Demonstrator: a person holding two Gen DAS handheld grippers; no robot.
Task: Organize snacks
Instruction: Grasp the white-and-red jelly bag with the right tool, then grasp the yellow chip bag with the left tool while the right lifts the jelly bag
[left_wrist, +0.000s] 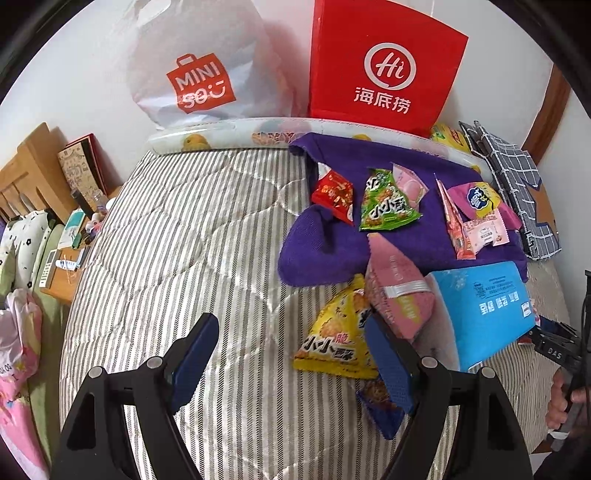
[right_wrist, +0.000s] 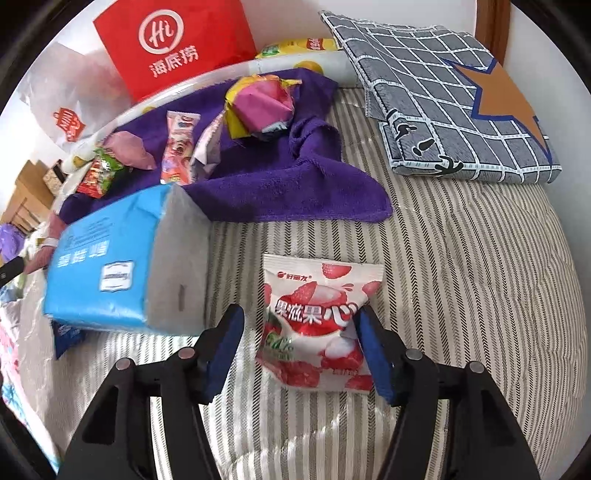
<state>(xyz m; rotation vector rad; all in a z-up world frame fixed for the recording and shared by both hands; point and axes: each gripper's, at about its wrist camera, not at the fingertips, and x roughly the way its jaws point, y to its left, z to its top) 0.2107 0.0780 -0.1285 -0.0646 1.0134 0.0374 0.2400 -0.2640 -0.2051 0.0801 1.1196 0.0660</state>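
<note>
Several snack packets lie on a purple towel (left_wrist: 369, 243) on a striped mattress: a red one (left_wrist: 334, 192), a green one (left_wrist: 384, 201) and pink ones (left_wrist: 476, 218). A yellow packet (left_wrist: 338, 339) and a pink packet (left_wrist: 399, 291) lie just off the towel. My left gripper (left_wrist: 291, 350) is open and empty, its right finger beside the yellow packet. In the right wrist view a white lychee candy packet (right_wrist: 314, 321) lies on the mattress between the fingers of my open right gripper (right_wrist: 301, 328). The right finger touches its edge.
A blue tissue pack (left_wrist: 484, 310) (right_wrist: 110, 266) lies beside the towel. A red paper bag (left_wrist: 384, 70) and a white Miniso bag (left_wrist: 199, 74) stand against the wall. A grey checked cushion (right_wrist: 454, 99) lies at the back right. A cluttered wooden nightstand (left_wrist: 66, 258) stands left.
</note>
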